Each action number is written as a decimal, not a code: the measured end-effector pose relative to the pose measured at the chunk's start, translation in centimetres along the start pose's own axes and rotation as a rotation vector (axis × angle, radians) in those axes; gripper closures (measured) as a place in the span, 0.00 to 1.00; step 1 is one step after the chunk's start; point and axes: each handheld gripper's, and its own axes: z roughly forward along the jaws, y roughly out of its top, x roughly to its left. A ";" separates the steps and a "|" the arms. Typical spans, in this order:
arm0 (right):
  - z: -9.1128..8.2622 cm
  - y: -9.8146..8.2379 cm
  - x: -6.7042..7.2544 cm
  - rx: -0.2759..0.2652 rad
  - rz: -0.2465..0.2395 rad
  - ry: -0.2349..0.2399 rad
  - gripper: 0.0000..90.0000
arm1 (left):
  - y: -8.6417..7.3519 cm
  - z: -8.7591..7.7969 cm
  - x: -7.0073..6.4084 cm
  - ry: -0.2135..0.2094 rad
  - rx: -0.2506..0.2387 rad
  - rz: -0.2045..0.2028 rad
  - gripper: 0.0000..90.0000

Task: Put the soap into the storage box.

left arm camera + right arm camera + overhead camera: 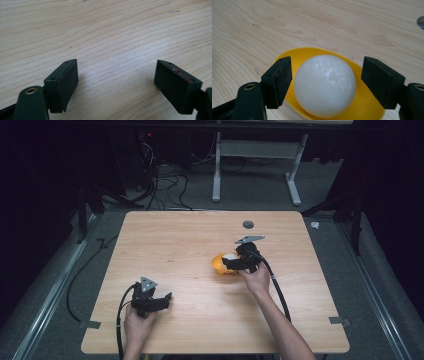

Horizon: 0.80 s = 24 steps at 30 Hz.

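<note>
1. The worktop point(190, 270) is pale wood with a plain grain. A small grey disc point(248, 224) is set near its far edge, and bits of grey tape sit at its near corners.
2. Around it the room is dark, with a grey floor, loose black cables point(165, 185) and a white metal frame point(255, 165) beyond the far edge.
3. The white ball point(325, 85) is smooth, glossy and round, so it has no long axis and points no particular way.
4. It sits in a shallow yellow bowl point(362, 107) right of the worktop's middle, with the bowl's hollow facing up.
5. The right gripper point(327, 82) has its jaws either side of the ball; narrow gaps show, so they are not pressing it.
6. The left gripper point(116, 80) rests near the front left, its jaws spread apart over bare wood.
</note>
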 end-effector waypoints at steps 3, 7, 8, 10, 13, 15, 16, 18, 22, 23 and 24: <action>-0.3 0.0 -0.1 -0.006 -0.002 -0.002 0.29 | 0.0 0.0 0.0 0.000 0.000 0.000 0.22; -0.8 -0.1 -0.3 -0.020 0.000 -0.007 0.29 | 0.0 0.0 0.0 0.000 0.000 0.000 0.22; -0.9 -0.1 -0.4 -0.020 -0.001 -0.007 0.29 | 0.0 0.0 0.0 0.000 0.000 0.000 0.22; -1.2 -0.1 -0.5 -0.028 0.000 -0.010 0.29 | 0.0 0.0 0.0 0.000 0.000 0.000 0.22; -1.6 -0.2 -0.7 -0.041 0.003 -0.013 0.30 | 0.0 0.0 0.0 0.000 0.000 0.000 0.22; -1.8 -0.2 -0.8 -0.046 0.000 -0.013 0.30 | 0.0 0.0 0.0 0.000 0.000 0.000 0.22; -1.9 -0.2 -0.8 -0.043 0.007 -0.015 0.30 | 0.0 0.0 0.0 0.000 0.000 0.000 0.22; -2.3 -0.3 -1.1 -0.054 0.004 -0.017 0.30 | 0.0 0.0 0.0 0.000 0.000 0.000 0.22; -2.9 -0.3 -1.2 -0.064 0.009 -0.019 0.30 | 0.0 0.0 0.0 0.000 0.000 0.000 0.22; -3.0 -0.3 -1.2 -0.068 0.011 -0.020 0.30 | 0.0 0.0 0.0 0.001 0.000 0.001 0.22; -3.1 -0.3 -1.3 -0.070 0.008 -0.019 0.30 | 0.0 0.0 0.0 0.000 0.000 0.000 0.22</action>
